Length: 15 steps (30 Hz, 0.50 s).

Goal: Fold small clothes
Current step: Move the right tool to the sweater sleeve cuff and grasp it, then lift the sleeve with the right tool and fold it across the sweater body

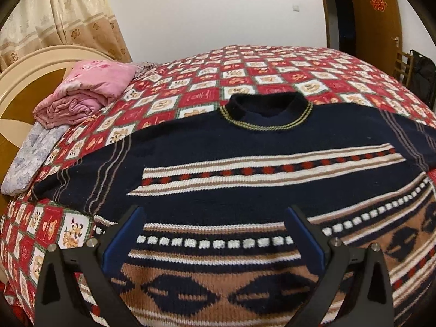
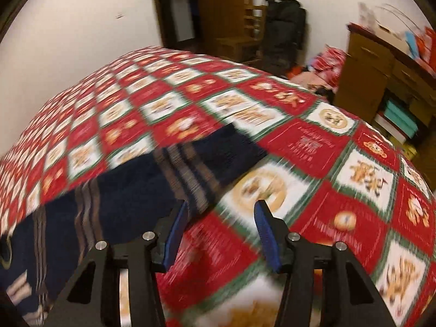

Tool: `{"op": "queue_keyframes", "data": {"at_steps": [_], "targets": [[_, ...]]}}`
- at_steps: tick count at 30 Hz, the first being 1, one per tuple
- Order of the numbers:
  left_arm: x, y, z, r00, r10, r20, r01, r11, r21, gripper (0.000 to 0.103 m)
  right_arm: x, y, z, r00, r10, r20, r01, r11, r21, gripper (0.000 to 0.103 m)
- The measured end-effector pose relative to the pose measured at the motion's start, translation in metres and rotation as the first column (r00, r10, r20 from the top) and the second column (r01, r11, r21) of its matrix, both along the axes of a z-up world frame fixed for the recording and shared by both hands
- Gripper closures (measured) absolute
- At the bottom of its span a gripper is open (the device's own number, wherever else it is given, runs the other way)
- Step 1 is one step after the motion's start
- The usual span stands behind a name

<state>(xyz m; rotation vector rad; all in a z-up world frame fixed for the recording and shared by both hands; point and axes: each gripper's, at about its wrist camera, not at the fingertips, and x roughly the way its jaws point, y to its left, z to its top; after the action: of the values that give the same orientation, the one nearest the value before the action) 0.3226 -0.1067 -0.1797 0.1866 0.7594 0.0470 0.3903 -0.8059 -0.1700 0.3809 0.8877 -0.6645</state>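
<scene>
A navy knitted sweater [image 1: 245,147] with white, tan and red bands lies flat on the bed, collar [image 1: 265,110] pointing away. My left gripper [image 1: 215,215] hovers over its lower patterned part, open wide, with nothing between the blue pads. In the blurred right wrist view, one navy sleeve [image 2: 152,179] with tan stripes stretches across the quilt. My right gripper [image 2: 222,208] stands just right of the sleeve's edge, above the quilt. Its jaws stand apart and only the quilt shows in the gap.
A red and white checked quilt [image 1: 272,68] covers the bed. Folded pink bedding [image 1: 87,92] and a grey pillow [image 1: 30,160] lie by the headboard [image 1: 24,81] at the left. A wooden dresser [image 2: 381,76], a black bag [image 2: 283,27] and floor clutter stand beyond the bed's far right side.
</scene>
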Motion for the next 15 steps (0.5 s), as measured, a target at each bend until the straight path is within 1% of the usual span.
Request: {"op": "queue_keyframes", "data": {"at_steps": [6, 8, 9, 11, 12, 13, 14, 15], "targets": [[0.012, 0.000, -0.006, 1.000, 0.023, -0.007, -0.023, 0.999, 0.023, 0.000, 0.021, -0.033, -0.014, 0.998, -0.065, -0.012, 0.065, 0.998, -0.001, 0.051], [0.016, 0.000, -0.008, 0.999, 0.031, -0.014, -0.030, 0.999, 0.018, 0.000, 0.023, -0.043, -0.020, 0.996, -0.090, -0.014, 0.090, 0.996, 0.022, 0.051], [0.017, 0.000, -0.009, 0.999, 0.032, -0.015, -0.032, 0.999, 0.018, 0.000, 0.023, -0.048, -0.024, 0.994, -0.105, -0.007, 0.105, 0.993, 0.045, 0.052], [0.017, 0.000, -0.011, 0.999, 0.030, -0.020, -0.030, 0.999, 0.022, 0.000, 0.023, -0.054, -0.027, 0.993, -0.120, 0.019, 0.118, 0.991, 0.058, 0.055], [0.017, -0.001, -0.012, 0.999, 0.027, -0.023, -0.026, 0.999, 0.027, 0.000, 0.024, -0.056, -0.027, 0.993, -0.118, 0.029, 0.116, 0.992, 0.057, 0.062], [0.017, -0.003, -0.012, 0.999, 0.025, -0.024, -0.024, 0.999, 0.031, 0.000, 0.026, -0.057, -0.028, 0.993, -0.113, 0.032, 0.111, 0.992, 0.059, 0.072], [0.017, -0.004, -0.013, 0.999, 0.022, -0.026, -0.021, 0.999, 0.037, 0.000, 0.028, -0.058, -0.029, 0.994, -0.105, 0.036, 0.103, 0.992, 0.067, 0.077], [0.017, -0.004, -0.013, 0.999, 0.021, -0.027, -0.020, 0.999, 0.039, 0.000, 0.030, -0.059, -0.029, 0.995, -0.096, 0.041, 0.093, 0.993, 0.074, 0.084]]}}
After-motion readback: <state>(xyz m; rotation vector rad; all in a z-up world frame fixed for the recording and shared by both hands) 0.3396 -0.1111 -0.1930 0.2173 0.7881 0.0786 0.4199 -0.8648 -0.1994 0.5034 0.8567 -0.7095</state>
